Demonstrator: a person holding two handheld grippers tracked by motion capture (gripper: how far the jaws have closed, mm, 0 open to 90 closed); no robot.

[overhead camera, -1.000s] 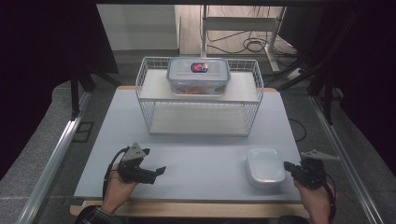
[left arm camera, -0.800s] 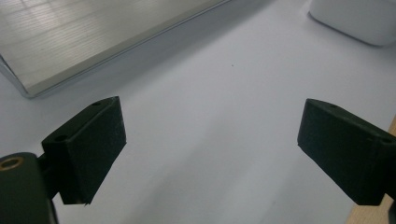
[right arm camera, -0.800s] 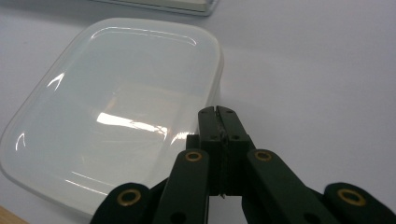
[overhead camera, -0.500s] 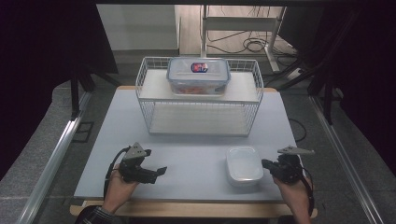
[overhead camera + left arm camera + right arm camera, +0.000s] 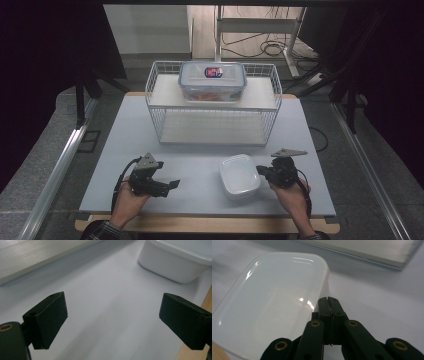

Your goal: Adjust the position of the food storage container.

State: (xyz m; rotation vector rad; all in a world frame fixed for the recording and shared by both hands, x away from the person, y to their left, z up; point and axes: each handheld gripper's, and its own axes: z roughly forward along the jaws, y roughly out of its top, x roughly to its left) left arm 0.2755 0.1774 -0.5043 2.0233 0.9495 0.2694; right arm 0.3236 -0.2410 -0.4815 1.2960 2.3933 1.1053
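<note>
Near edge of the counter (image 5: pixel 200 200): left gripper (image 5: pixel 172 184) rests low toward the near left corner, held in the person's left hand (image 5: pixel 131 196), fingers (image 5: pixel 47 317) spread wide apart with only bare counter surface between them; in the left gripper view the white container (image 5: pixel 172 262) sits ahead of the fingers and off to one side, well clear of them. Right gripper (image 5: pixel 260 171) sits toward the near right corner in the right hand (image 5: pixel 292 192), grey three-cornered plate on top. Its fingers (image 5: pixel 329 307) are pressed together, tips at the container's rim on its right side; whether a thin edge of the rim is pinched between them cannot be told. White container (image 5: pixel 239 176) is open-topped, standing on the counter right of centre, near the front edge, between the two grippers and closer to the right one. Farther back: white wire rack (image 5: pixel 212 107) along the far edge, with a clear lidded box (image 5: pixel 212 80) on its upper shelf.
</note>
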